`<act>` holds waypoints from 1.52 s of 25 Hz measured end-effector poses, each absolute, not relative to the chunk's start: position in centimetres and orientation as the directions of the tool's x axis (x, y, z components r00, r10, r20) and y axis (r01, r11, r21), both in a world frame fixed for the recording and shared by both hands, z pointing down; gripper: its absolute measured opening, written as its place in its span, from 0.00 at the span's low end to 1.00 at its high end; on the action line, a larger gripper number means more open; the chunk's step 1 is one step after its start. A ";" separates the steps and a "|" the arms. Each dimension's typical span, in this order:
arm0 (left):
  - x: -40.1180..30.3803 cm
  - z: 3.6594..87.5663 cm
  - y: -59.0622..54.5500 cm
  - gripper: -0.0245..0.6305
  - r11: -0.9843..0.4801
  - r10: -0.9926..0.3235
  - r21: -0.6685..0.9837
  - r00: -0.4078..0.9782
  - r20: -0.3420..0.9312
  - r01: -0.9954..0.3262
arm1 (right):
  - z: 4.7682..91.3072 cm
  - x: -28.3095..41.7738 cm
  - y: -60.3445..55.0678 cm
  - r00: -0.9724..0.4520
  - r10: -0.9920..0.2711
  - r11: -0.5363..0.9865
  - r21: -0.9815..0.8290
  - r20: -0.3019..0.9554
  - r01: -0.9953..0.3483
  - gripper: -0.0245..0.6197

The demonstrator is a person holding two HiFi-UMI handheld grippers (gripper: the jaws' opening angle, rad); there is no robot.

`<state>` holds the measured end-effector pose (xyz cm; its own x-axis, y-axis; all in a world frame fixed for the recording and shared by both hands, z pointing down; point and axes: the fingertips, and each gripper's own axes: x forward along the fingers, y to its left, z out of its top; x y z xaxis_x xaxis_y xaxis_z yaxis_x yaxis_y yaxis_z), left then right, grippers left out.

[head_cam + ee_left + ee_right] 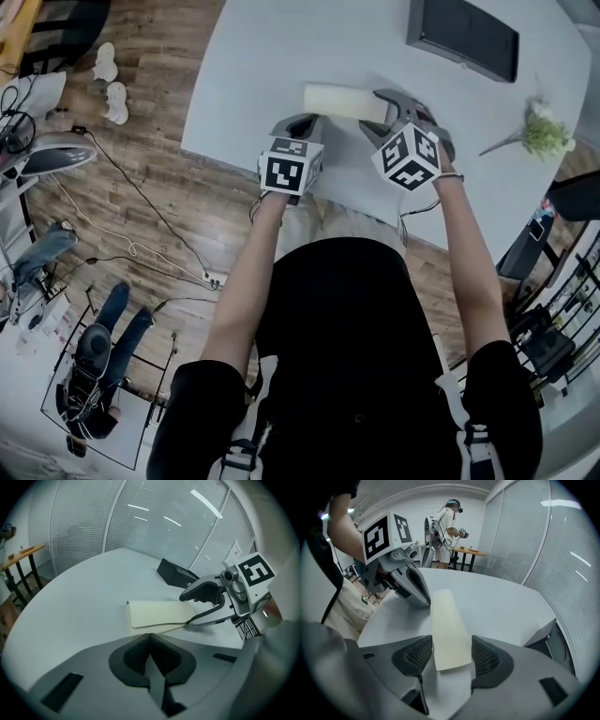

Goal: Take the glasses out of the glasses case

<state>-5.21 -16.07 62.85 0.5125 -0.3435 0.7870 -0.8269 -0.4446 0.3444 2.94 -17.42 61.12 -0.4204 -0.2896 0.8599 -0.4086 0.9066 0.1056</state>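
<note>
Right gripper (452,654): jaws part-open and clamped across one end of the glasses case (449,630). In the right gripper view both ribbed pads (487,656) sit against the case's long sides, and the end of the case reaches well in between them. The left gripper view shows the same hold from the side, with one jaw on either side of the case's end (157,613).

Left gripper (150,638): jaws fully together, nothing between them. It is just short of the case's long side, not touching it, and points across the white worktop (272,56).

Glasses case (339,100): cream, flat and closed. It lies on the worktop a little in from the near edge, lengthwise along that edge. The right gripper (380,111) is at its right end; the left gripper (300,122) stands by the near edge.

Also noted: a black box (464,37) by the far edge and a flower sprig (544,131) towards the right edge, both well apart from the case.
</note>
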 end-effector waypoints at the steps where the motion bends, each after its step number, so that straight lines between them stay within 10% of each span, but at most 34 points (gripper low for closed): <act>1: -5.3 62.8 -16.1 0.07 -0.444 -0.342 0.345 0.512 0.788 -0.827 | 61.0 2.9 -17.4 -0.419 -0.296 0.906 0.113 0.859 -0.408 0.47; 16: -6.3 60.2 -14.6 0.07 -0.462 -0.370 0.309 0.497 0.785 -0.831 | 57.7 2.8 -17.3 -0.426 -0.423 0.868 0.223 0.800 -0.444 0.13; 38: -7.1 56.1 -11.1 0.07 -0.466 -0.416 0.298 0.503 0.757 -0.833 | 56.7 3.7 -22.4 -0.360 -0.612 0.741 0.353 0.704 -0.571 0.11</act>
